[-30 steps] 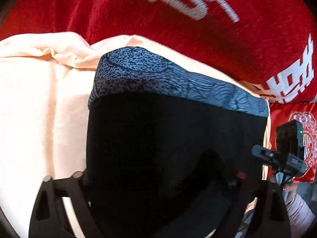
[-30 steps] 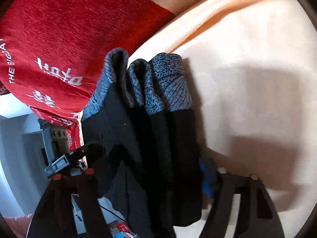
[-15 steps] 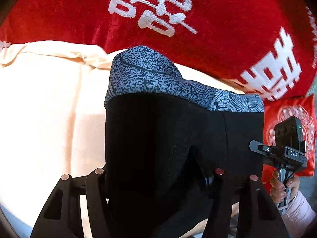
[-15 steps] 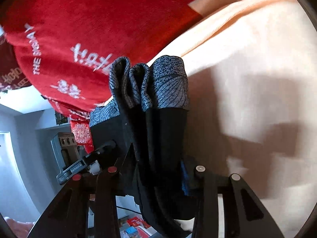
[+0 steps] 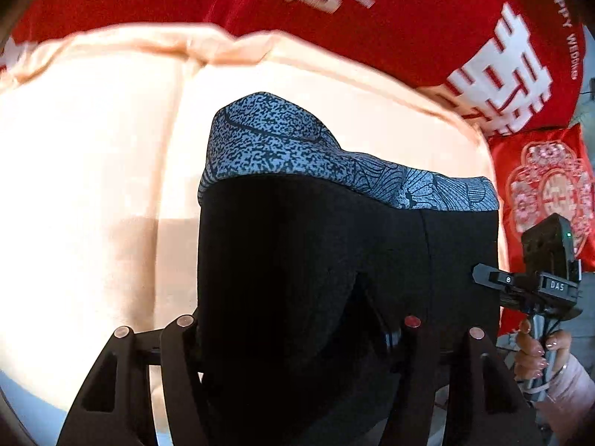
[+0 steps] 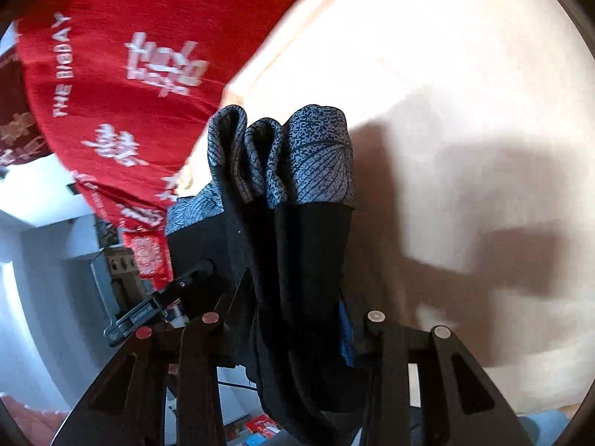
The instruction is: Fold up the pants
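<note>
Pants (image 5: 334, 260) between both grippers' fingers

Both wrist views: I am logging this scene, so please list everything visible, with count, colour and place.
pants: one, black with a blue-grey patterned band, hanging between both grippers above the sheet.
sheet: one, pale peach, spread beneath the pants.
blanket: one, red with white lettering, behind the sheet.
cushion: one, red with a white pattern, at the right edge of the left wrist view.
left gripper: one, black, closed on the pants.
right gripper: one, black, closed on bunched pants fabric.
hand: one, on the right gripper's handle.
sleeve: one, pink, below that hand.
</note>
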`<state>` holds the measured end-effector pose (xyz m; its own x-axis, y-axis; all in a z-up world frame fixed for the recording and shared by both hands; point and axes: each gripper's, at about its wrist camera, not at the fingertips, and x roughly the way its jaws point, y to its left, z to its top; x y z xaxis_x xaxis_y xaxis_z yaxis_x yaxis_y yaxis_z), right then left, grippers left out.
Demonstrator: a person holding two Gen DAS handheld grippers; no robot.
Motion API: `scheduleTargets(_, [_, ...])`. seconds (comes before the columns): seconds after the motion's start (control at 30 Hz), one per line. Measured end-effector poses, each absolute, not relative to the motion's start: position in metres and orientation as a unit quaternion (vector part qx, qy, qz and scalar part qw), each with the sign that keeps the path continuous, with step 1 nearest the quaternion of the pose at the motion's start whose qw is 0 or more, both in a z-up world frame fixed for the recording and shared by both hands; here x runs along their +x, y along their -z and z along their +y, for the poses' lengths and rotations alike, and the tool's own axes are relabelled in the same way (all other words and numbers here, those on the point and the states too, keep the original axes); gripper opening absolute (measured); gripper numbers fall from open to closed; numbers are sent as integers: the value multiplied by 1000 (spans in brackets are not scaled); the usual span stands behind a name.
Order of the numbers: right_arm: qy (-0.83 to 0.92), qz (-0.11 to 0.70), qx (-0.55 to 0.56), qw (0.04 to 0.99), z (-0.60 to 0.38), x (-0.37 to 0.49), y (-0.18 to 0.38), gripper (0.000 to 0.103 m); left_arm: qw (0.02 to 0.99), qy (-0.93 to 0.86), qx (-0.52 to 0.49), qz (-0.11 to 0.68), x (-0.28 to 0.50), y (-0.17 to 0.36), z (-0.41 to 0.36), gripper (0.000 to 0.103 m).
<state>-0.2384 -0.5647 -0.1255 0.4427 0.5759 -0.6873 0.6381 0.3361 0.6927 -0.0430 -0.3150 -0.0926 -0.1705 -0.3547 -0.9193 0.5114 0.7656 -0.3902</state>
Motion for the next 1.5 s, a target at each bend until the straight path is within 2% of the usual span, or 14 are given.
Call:
scheduleTargets(0.03, [34,537,564,627,-563,-238,132,46,641,326,55,692,-43,106,-311,69])
scheduleTargets(0.1, [44,537,553,636,-563,-241,140,56,648,310,46,694,-40,117,-304,96])
scheduleTargets(0.17, [47,528,569,628,-565,-247,146,61,648,303,25,699,-36,126,-295,102])
scheduleTargets(0.2, [50,528,572,625,-565,-250,150,66,642,304,11,704,-35,127,-293,102])
scheduleTargets(0.3, [64,529,572,624,-564,-255,148,67,639,296,8,710,-36,123,-288,102])
scheduleTargets(0.53, [128,553,494,659,-557,-265,100,69,680,262,111,676,-48,86,-276,102])
scheduleTargets(0.67, [177,578,435,667,-548,-277,73,78,699,249,161,651,-67,60,-265,102])
scheduleTargets(0.87, [231,605,372,665,-521,-294,49,83,707,249,195,633,-99,37,-272,102])
scheduleTargets(0.93, [238,604,365,667,-511,-299,41,87,708,257,200,627,-109,28,-270,102])
scheduleTargets(1.03, [252,601,340,678,-495,-305,25,103,706,263,211,623,-122,16,-272,102])
scheduleTargets(1.5, [264,614,278,690,-433,-293,-37,103,710,265,233,609,-152,-37,-262,102])
